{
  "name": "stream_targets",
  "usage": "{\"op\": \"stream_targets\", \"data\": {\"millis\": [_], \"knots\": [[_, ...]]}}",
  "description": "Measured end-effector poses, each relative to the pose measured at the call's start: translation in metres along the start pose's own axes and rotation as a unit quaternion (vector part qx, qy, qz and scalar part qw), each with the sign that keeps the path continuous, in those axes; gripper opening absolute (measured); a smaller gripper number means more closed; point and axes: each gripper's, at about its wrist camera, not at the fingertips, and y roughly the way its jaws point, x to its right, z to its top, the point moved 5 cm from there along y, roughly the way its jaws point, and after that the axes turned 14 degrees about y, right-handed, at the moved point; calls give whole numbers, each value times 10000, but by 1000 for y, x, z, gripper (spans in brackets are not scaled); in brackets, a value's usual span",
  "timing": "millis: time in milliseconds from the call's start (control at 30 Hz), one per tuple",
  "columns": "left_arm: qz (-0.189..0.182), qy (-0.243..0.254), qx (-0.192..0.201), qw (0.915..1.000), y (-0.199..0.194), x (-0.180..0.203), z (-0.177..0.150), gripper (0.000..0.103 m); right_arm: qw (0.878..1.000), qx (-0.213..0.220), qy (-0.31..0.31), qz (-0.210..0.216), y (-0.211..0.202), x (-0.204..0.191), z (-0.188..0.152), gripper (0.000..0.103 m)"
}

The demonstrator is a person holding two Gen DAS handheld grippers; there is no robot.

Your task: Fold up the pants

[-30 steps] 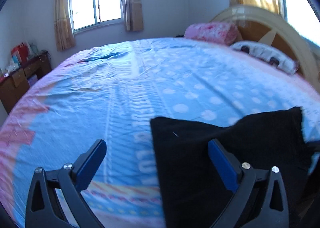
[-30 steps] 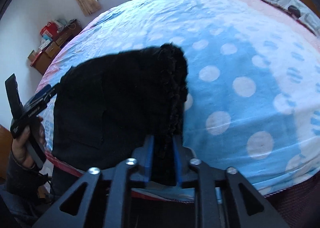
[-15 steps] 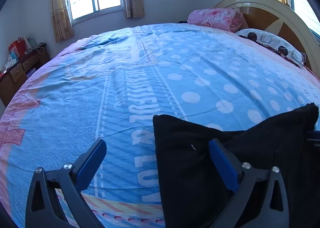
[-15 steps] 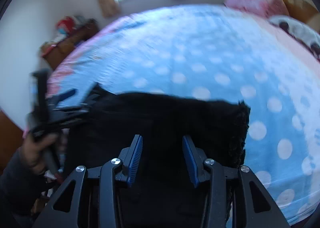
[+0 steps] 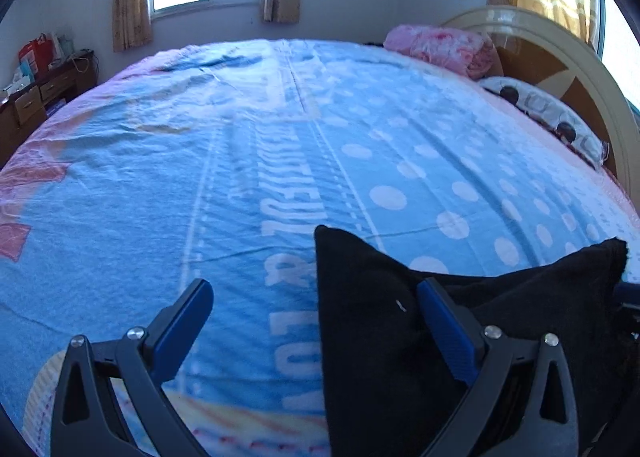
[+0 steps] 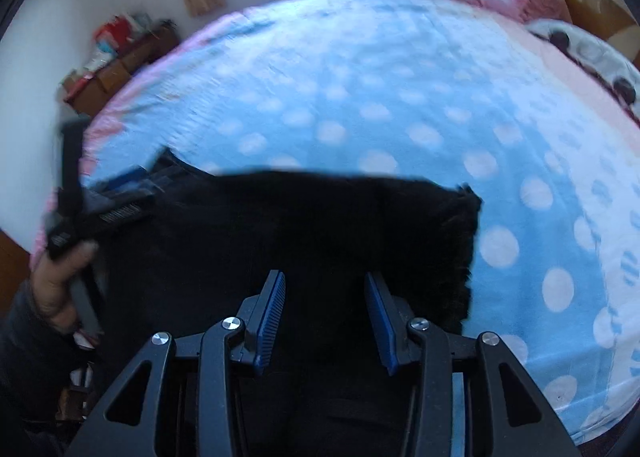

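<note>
Since the -1.0 s frame, right tongs [image 6: 325, 317] have been opened: then clamped on a bunched edge of the black pants [image 6: 304, 241], now jaws spread apart w/ nothing between the pads. Cloth has been let down flat; fringed corner, prev. raised, now lies on the bed [image 6: 400, 97]. Left tongs [image 5: 316, 321] are unchanged in spread, wide open, no grip; view tilted up slightly vs. earlier.

Progress (judged): at least one fold appears done, since the pants are seen as a compact, roughly rectangular block rather than full length. Whether a further fold is left cannot be told; layers are not distinguishable in the dark fabric. Smoothing / final squaring prob. remains.

Pants: black, thick, fuzzy-looking; frayed or fringed edge at the right side in the right wrist view. In the left wrist view the pants [image 5: 380, 337] show a pointed corner standing up slightly toward the bed centre, w/ a small white fleck on the surface. Location: near edge of the bed, on the blue polka-dot sheet [image 5: 280, 157], directly under both tongs. Left tongs straddle the pants' left edge: one finger over the sheet, the other over the cloth.
</note>
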Motion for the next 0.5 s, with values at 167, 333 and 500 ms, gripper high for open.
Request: {"op": "stream_targets", "data": {"millis": [167,333,500], "knots": [[242,8,262,9994,-52,-4,-26,103,9961,-184,-648,566,1,-53,20,44],[179,214,77,9996,-75,7,-65,103,9867,-753,-901,1125,44,-98,48,44],[-115,285,-100,9995,-72,26,-88,103,9729,-1517,-888,1504,105,-139,69,44]]}}
